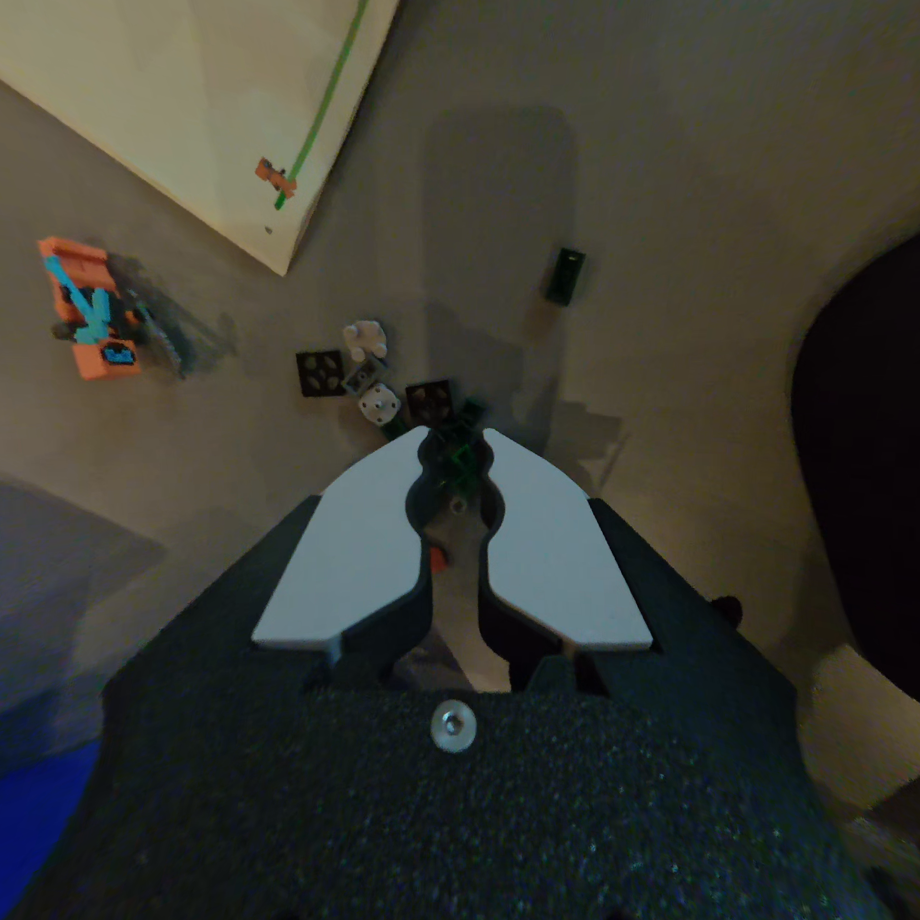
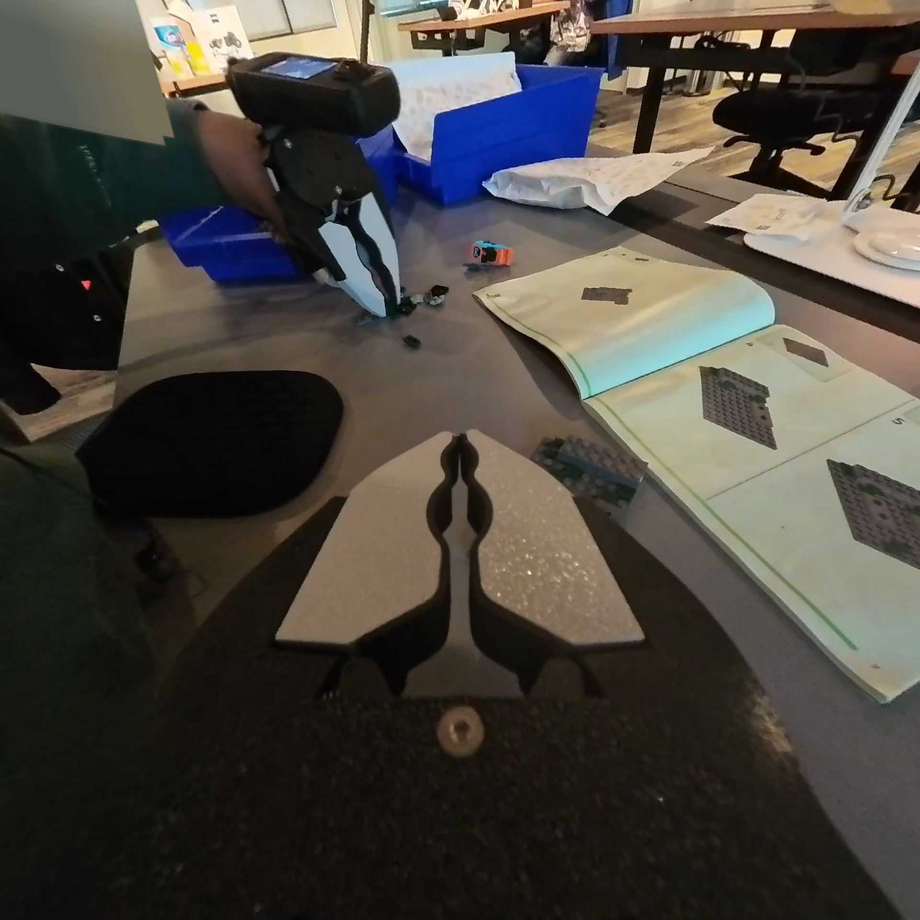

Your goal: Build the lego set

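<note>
Between the left gripper's (image 1: 455, 435) fingertips sits a dark green piece (image 1: 460, 460), mostly covered by the fingers, so its shape and the grip on it are unclear. Right of the right gripper's (image 2: 462, 438) tips, the grey studded plate (image 2: 592, 470) is partly hidden behind one finger.

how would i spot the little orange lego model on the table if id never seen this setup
Start at the open instruction booklet on the grey table. Just beyond its far left corner sits the orange model, alone, apart from the dark loose pieces. It is the only bright orange build, with turquoise parts on top.
</note>
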{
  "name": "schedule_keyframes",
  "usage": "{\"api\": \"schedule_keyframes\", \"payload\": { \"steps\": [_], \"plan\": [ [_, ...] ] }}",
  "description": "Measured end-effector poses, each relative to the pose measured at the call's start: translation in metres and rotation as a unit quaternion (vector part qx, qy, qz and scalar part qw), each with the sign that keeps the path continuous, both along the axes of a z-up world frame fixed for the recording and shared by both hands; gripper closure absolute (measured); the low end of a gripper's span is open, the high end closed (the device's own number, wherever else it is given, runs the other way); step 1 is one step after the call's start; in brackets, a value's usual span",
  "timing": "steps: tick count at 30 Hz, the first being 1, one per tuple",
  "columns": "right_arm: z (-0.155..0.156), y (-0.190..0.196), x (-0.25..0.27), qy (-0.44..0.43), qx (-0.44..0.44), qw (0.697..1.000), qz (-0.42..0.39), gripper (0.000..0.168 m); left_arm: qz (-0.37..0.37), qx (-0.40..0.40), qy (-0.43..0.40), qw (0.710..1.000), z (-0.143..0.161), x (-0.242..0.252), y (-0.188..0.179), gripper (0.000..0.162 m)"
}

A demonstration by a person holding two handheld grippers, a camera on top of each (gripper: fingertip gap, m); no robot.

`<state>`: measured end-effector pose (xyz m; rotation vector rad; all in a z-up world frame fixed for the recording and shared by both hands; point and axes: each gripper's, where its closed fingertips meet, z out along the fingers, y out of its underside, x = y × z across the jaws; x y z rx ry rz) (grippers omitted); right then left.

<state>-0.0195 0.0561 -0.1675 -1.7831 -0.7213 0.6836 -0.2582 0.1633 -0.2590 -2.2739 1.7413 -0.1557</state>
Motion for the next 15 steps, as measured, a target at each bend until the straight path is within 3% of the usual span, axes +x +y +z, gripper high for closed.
{"api": "schedule_keyframes", "payload": {
  "steps": [15],
  "plan": [
    [0.0001,0.0007,0.0020,0.007,-0.004,1.000,-0.001,0.168,-0.030,-0.013,0.007,0.999,0.0003,0.0048,-0.0029,0.152]
  ]
}}
